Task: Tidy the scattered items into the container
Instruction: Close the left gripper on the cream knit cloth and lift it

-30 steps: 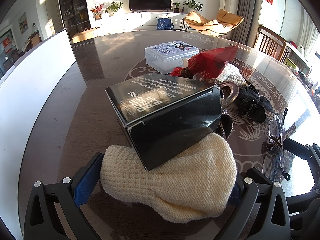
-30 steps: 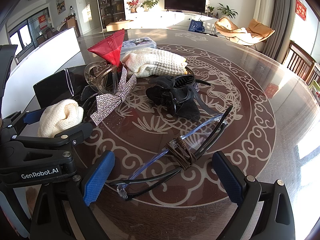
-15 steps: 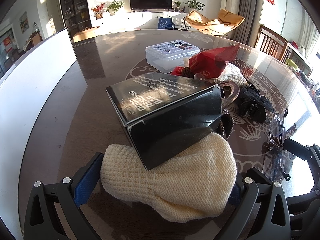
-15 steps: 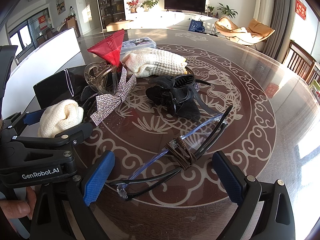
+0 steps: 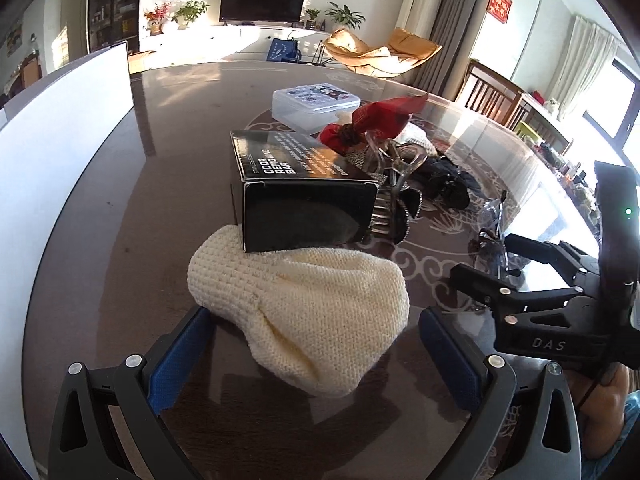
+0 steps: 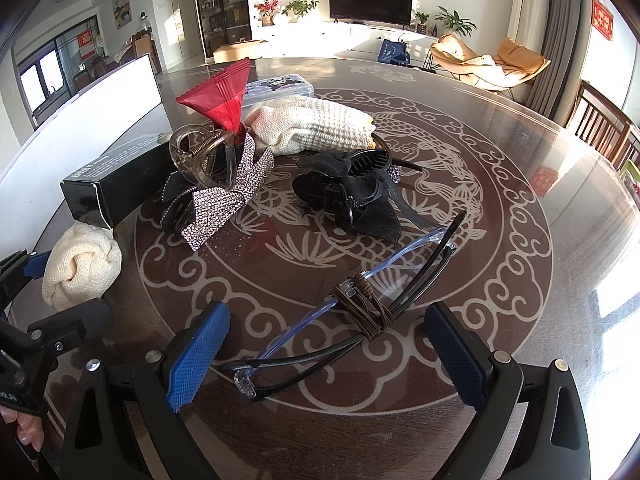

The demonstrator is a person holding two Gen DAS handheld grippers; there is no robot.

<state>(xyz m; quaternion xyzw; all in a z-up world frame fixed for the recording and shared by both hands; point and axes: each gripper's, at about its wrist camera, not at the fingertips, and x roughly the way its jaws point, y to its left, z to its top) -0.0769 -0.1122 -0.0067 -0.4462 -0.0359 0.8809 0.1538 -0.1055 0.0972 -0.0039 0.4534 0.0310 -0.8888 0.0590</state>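
My left gripper (image 5: 316, 344) is open around the near end of a cream knitted glove (image 5: 304, 304), pads apart from it. A black box (image 5: 304, 188) rests on the glove's far end. My right gripper (image 6: 324, 348) is open around folded glasses (image 6: 352, 308) bound with a brown hair tie. Beyond lie a black bow clip (image 6: 348, 196), a rhinestone bow (image 6: 228, 200), a clear claw clip (image 6: 204, 156), a red pouch (image 6: 220, 96), a second cream glove (image 6: 312, 124) and a clear plastic container (image 5: 316, 100).
A round glass-topped table (image 6: 500, 200) with a white pattern holds everything. A white board (image 5: 48, 152) stands along the left edge. Chairs (image 5: 496, 96) stand at the far right. The right gripper's body (image 5: 560, 300) shows in the left wrist view.
My left gripper has pulled back and swung its view; the glove now lies less deep between the fingers. The right gripper has barely moved.
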